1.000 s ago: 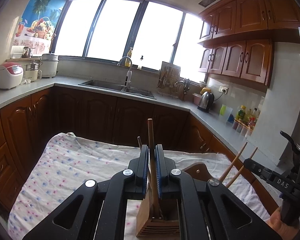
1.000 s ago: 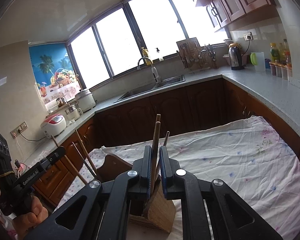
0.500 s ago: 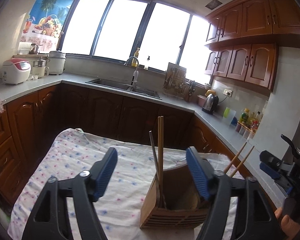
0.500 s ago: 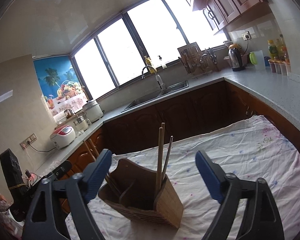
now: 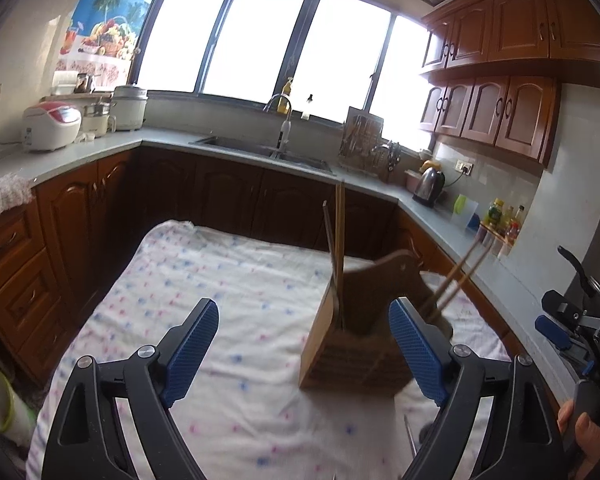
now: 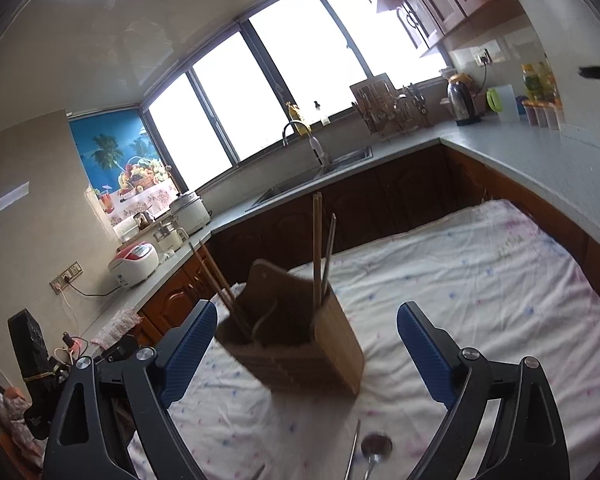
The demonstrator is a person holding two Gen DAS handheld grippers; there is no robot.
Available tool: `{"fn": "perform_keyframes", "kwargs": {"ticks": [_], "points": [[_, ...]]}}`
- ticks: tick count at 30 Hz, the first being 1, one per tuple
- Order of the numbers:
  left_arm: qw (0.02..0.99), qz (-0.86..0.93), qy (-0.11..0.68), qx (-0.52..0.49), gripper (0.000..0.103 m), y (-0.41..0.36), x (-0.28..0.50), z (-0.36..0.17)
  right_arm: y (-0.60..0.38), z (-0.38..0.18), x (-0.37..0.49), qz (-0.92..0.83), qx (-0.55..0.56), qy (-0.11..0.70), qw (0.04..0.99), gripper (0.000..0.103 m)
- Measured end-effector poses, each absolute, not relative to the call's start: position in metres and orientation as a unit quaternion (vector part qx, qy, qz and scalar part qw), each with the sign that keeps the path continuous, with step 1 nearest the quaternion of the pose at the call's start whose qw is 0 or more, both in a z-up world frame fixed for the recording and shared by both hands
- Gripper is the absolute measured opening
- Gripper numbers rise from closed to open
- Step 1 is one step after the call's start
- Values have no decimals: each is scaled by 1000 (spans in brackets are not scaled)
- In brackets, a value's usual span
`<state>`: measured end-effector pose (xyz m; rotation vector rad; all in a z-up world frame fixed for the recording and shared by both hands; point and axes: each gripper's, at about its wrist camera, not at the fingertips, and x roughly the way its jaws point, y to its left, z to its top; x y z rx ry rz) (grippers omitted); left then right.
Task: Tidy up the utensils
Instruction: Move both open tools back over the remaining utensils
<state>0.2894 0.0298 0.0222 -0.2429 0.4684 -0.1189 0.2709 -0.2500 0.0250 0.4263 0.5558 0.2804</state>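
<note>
Chopsticks [image 5: 339, 248] stand upright in the wooden utensil holder [image 5: 352, 344], at its left end in the left wrist view, with a thinner dark utensil handle [image 5: 329, 232] leaning just beside them. A second pair of chopsticks [image 5: 458, 276] leans out of the holder's other end toward 2 o'clock. The holder sits on the table [image 5: 228, 280], which is covered by a white cloth with small pink and blue flowers.

The left gripper [image 5: 304, 354] is spread wide and holds nothing; the holder lies toward 1 o'clock of its centre, partly behind the right blue pad. The right gripper [image 6: 306, 352] is likewise wide apart and empty, with the holder [image 6: 300, 336] between its pads and slightly beyond them. From that side the upright chopsticks [image 6: 317, 248] rise at 12 o'clock and the leaning pair [image 6: 216, 276] tilts toward 10 o'clock.

At 6 o'clock in the right wrist view, near the bottom edge, a metal spoon [image 6: 374, 450] and a thin straight utensil [image 6: 353, 450] lie on the cloth, blurred; I cannot tell what the thin one is.

Around the table run dark wood cabinets and a grey counter with a sink [image 5: 268, 154], a dish rack [image 5: 366, 144], a kettle [image 5: 430, 184] and a rice cooker [image 5: 50, 126]. The right hand [image 5: 580, 436] shows at 4 o'clock in the left view.
</note>
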Motion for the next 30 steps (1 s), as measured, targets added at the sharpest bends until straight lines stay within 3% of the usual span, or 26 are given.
{"fn": "perform_keyframes", "kwargs": {"ticks": [14, 30], "points": [[941, -48, 304, -141, 89, 41, 205, 1, -257, -15, 198, 121, 220, 324, 912, 93], [926, -46, 352, -129, 89, 34, 161, -18, -247, -45, 157, 124, 212, 360, 900, 93]]}}
